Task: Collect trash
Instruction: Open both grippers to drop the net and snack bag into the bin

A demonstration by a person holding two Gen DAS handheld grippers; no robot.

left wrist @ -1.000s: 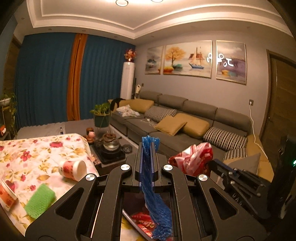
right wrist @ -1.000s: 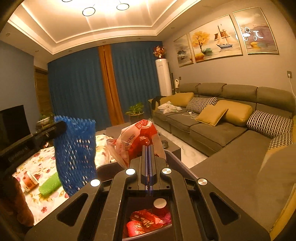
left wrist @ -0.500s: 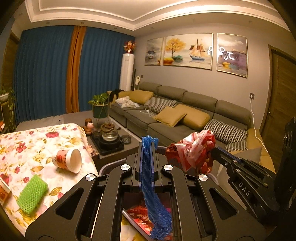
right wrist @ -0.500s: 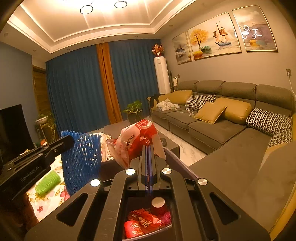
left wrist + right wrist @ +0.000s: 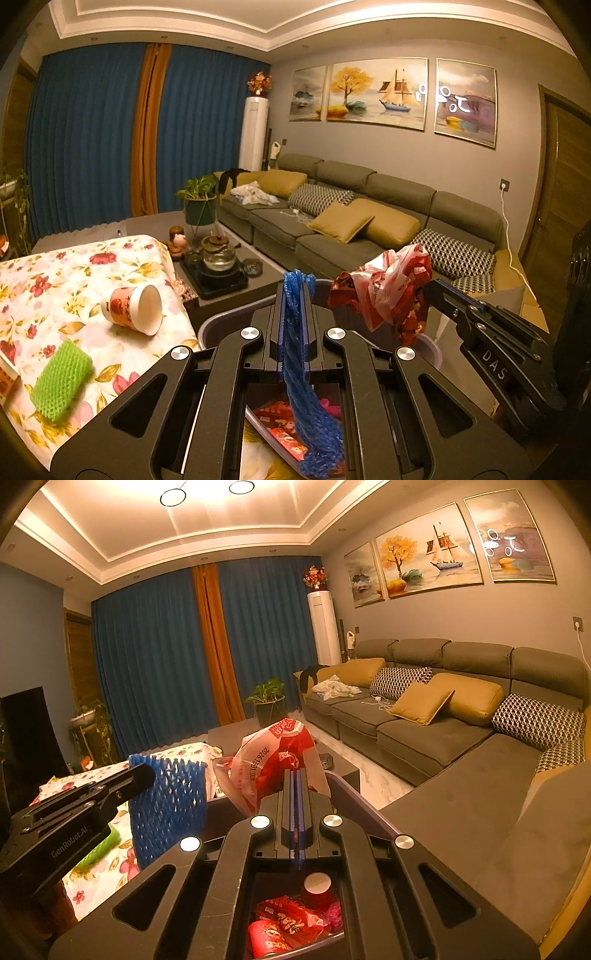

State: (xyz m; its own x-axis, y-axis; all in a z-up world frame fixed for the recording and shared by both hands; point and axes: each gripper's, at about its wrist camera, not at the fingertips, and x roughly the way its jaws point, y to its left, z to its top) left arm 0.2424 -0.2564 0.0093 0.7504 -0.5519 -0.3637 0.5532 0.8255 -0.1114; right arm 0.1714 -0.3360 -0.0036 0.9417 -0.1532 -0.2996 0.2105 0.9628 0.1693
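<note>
Left claw (image 5: 293, 295) points slightly downward, clamped on a blue foam net (image 5: 306, 406) that dangles over the grey bin (image 5: 221, 325). Right claw (image 5: 297, 779) is level with it, pinching a red-and-white plastic bag (image 5: 273, 753) above the same bin. The left claw has sunk a little since a second ago; the right is unchanged. A paper cup (image 5: 133, 308) and green foam net (image 5: 61, 380) lie on the floral counter (image 5: 55, 280).

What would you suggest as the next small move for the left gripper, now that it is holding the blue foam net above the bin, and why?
Probably open the left gripper and let go. It is shut on the blue foam net, whose loose end already hangs into the grey trash bin, above the red wrappers inside. The right gripper, shut on the red-and-white plastic bag, seems clear of the drop.
</note>
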